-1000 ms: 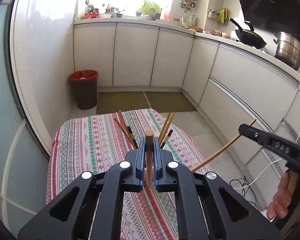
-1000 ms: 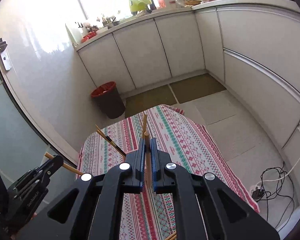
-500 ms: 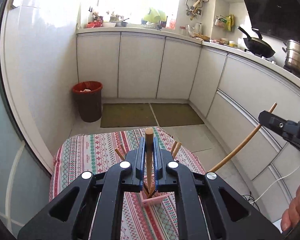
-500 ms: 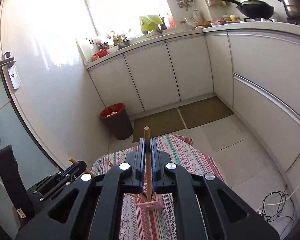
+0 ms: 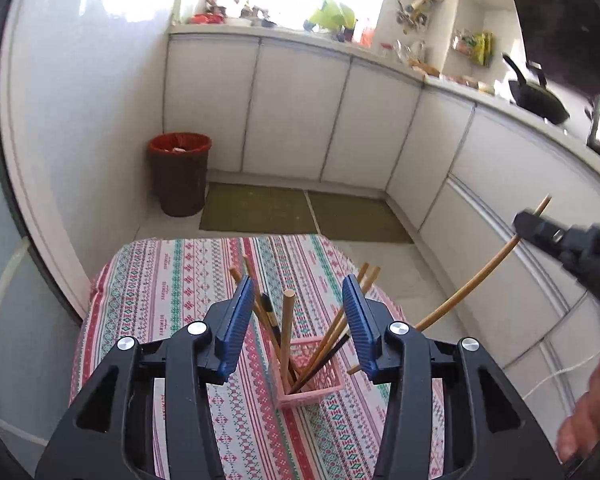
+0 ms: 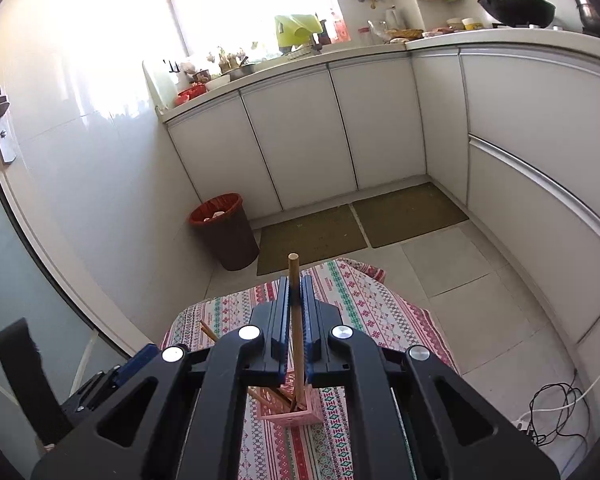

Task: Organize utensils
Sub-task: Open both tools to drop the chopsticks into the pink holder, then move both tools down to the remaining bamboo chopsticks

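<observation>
A pink basket [image 5: 310, 386] stands on the patterned tablecloth [image 5: 172, 288] and holds several wooden chopsticks [image 5: 286, 328] upright. My left gripper [image 5: 298, 312] is open above the basket, its blue pads on either side of the sticks and touching none. My right gripper [image 6: 295, 304] is shut on one wooden chopstick [image 6: 294, 280], whose lower end reaches down into the pink basket [image 6: 292, 416]. The right gripper also shows in the left wrist view [image 5: 548, 232] at the right, holding its chopstick [image 5: 472, 284] slanted toward the basket.
A brown bin with a red liner [image 5: 179, 174] stands on the floor by the wall. White cabinets [image 5: 292, 112] run along the back and right. Two floor mats [image 5: 260, 208] lie beyond the table. A cable [image 6: 556, 412] lies on the floor at the right.
My left gripper has opened and let go of its chopstick, which now stands in the basket. My right gripper still holds its chopstick, now lowered into the basket.
</observation>
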Action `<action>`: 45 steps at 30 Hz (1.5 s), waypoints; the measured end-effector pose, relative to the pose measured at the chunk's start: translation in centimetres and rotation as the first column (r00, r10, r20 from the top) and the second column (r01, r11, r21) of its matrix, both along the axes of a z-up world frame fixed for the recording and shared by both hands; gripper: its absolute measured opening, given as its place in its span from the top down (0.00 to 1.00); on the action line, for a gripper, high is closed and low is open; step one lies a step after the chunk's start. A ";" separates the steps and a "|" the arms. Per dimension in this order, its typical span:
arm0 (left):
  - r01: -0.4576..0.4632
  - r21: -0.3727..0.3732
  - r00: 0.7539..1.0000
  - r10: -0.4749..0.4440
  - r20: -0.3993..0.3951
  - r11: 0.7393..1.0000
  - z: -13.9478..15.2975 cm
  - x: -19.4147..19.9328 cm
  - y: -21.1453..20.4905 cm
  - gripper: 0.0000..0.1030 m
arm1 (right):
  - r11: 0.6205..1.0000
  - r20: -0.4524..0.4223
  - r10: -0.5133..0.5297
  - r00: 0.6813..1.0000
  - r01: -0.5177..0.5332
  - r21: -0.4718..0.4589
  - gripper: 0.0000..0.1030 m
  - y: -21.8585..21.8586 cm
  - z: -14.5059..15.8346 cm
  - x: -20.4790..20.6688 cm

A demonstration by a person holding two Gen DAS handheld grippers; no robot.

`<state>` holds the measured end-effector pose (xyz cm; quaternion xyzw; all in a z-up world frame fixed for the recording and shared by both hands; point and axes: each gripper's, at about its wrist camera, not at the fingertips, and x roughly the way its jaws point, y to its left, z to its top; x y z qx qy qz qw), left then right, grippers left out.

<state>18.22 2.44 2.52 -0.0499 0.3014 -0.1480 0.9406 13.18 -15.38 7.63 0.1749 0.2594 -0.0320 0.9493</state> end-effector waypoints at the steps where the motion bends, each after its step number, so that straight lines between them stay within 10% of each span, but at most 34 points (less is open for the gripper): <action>1: -0.014 -0.013 1.000 0.014 0.007 1.000 0.4 -0.2 0.5 0.56 | 1.000 0.000 -0.001 1.000 0.001 -0.006 0.94 0.2 -0.2 0.2; 20: -0.094 -0.078 0.994 0.089 -0.065 0.993 -0.4 0.6 4.4 0.48 | 0.997 -0.082 0.016 0.997 -0.022 -0.072 0.89 3.5 -5.3 3.7; 24: -0.084 -0.056 0.995 0.080 -0.058 0.995 -0.5 0.1 3.8 0.42 | 0.995 -0.055 -0.006 0.998 0.001 -0.097 0.61 3.7 -4.7 2.7; 45: -0.090 0.112 0.995 0.094 -0.032 0.990 -1.9 -3.8 1.2 0.07 | 0.949 -0.060 -0.202 0.977 0.181 -0.257 0.09 1.5 -6.3 -5.2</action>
